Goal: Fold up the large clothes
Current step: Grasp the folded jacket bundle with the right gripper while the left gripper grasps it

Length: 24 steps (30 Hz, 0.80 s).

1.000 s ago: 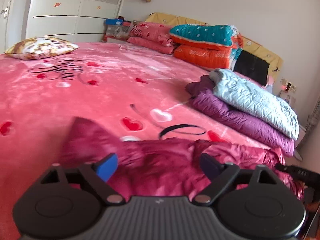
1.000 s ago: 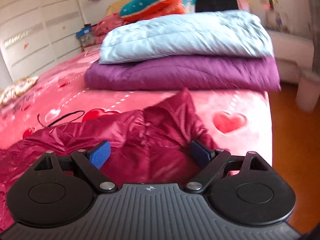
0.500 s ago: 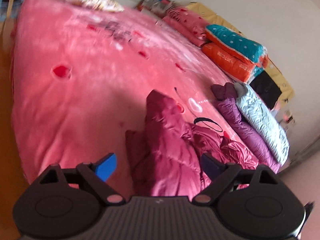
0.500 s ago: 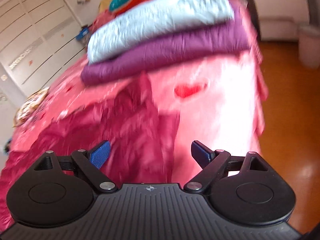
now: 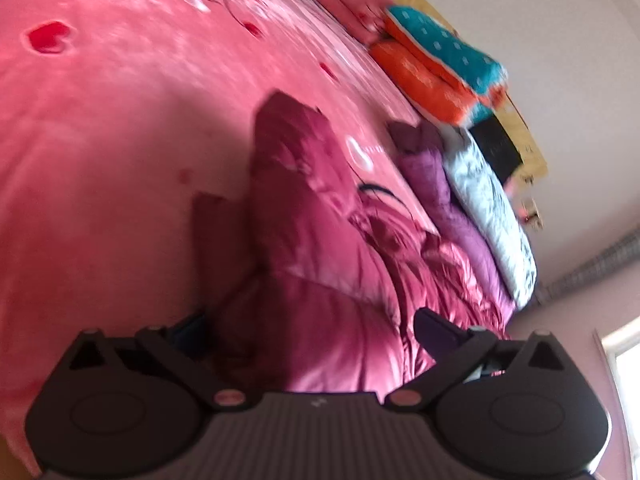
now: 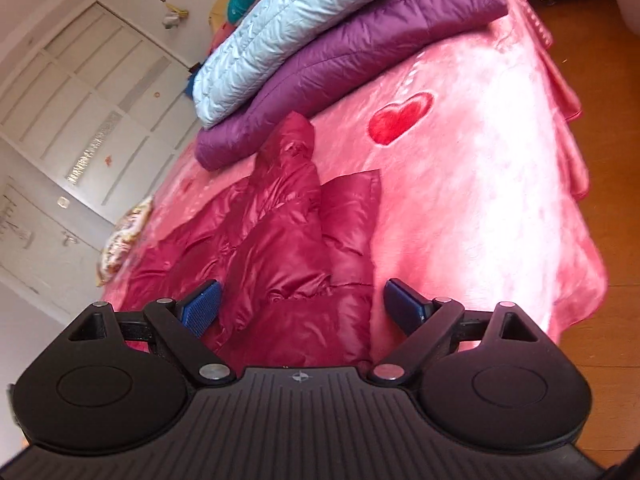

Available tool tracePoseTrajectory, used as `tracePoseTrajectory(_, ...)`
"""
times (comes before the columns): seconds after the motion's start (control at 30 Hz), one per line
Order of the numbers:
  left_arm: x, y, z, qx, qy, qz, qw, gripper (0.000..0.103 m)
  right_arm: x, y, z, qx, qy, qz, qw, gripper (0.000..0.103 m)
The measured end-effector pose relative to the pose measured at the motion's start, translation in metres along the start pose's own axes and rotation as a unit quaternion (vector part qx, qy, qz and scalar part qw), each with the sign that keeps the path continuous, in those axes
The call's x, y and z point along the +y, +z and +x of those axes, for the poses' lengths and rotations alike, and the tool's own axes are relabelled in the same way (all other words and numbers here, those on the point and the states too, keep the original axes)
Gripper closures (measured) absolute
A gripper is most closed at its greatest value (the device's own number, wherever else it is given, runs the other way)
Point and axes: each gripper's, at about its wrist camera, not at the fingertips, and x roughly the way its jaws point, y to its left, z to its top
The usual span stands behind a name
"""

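Observation:
A shiny crimson puffer jacket (image 5: 312,248) lies crumpled on the pink bed, one sleeve stretched away from me. It also shows in the right wrist view (image 6: 288,240), sleeve pointing toward the purple coat. My left gripper (image 5: 312,332) is open, its blue pads either side of the jacket's near edge, just above it. My right gripper (image 6: 302,306) is open over the jacket's other end, near the bed's right edge. Neither grips fabric.
The pink heart-print blanket (image 5: 100,120) covers the bed. A folded purple coat (image 6: 360,52) with a pale blue coat (image 6: 288,20) on top lies beyond the jacket. Orange and teal quilts (image 5: 436,64) are stacked at the headboard. Wooden floor (image 6: 608,160) lies to the right.
Both grippers have lifted and tilted, looking down on the jacket from higher. Both stayed open. The jacket looks more bunched, its sleeves drawn up.

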Motion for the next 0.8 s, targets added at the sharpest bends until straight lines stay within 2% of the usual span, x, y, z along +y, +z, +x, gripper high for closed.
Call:
tracePoseTrajectory(0.1, -0.008, 0.003, 0.013, 0.017, 0.000, 0.018, 0.9997, 0.001, -0.007, 0.006, 0.016, 0.029, 0.056, 0.028, 0.998, 0.000)
tracePoseTrajectory(0.17, -0.013, 0.006, 0.021, 0.027, -0.004, 0.024, 0.9993, 0.001, -0.006, 0.005, 0.026, 0.049, 0.076, 0.034, 0.995, 0.000)
tracePoseTrajectory(0.23, -0.018, 0.008, 0.030, 0.036, -0.012, 0.029, 0.9989, 0.002, -0.001, 0.006, 0.031, 0.052, 0.071, 0.022, 0.996, 0.000)
tracePoseTrajectory(0.37, -0.032, 0.006, 0.043, 0.048, -0.021, 0.049, 0.9975, 0.004, 0.001, 0.006, 0.032, 0.044, 0.075, 0.039, 0.995, 0.000)
tracePoseTrajectory(0.43, -0.038, 0.003, 0.046, 0.049, -0.014, 0.061, 0.9969, 0.011, 0.005, 0.002, 0.031, 0.036, 0.066, 0.035, 0.997, 0.000)
tracePoseTrajectory(0.47, -0.041, 0.001, 0.046, 0.049, -0.008, 0.065, 0.9966, 0.018, 0.009, 0.001, 0.030, 0.032, 0.056, 0.028, 0.998, 0.000)
tracePoseTrajectory(0.53, -0.042, 0.000, 0.044, 0.046, -0.005, 0.067, 0.9967, 0.030, 0.019, -0.003, 0.032, 0.027, 0.034, 0.012, 0.999, 0.011)
tracePoseTrajectory(0.6, -0.042, 0.000, 0.040, 0.043, -0.002, 0.066, 0.9969, 0.043, 0.034, -0.006, 0.030, 0.016, 0.007, -0.011, 1.000, 0.028)
tracePoseTrajectory(0.7, -0.048, -0.006, 0.033, 0.032, 0.005, 0.074, 0.9967, 0.054, 0.057, -0.014, 0.025, -0.005, -0.032, -0.049, 0.998, 0.042)
tracePoseTrajectory(0.8, -0.067, -0.017, 0.024, 0.015, 0.030, 0.118, 0.9924, 0.062, 0.086, -0.027, 0.017, -0.027, -0.079, -0.104, 0.991, 0.049)
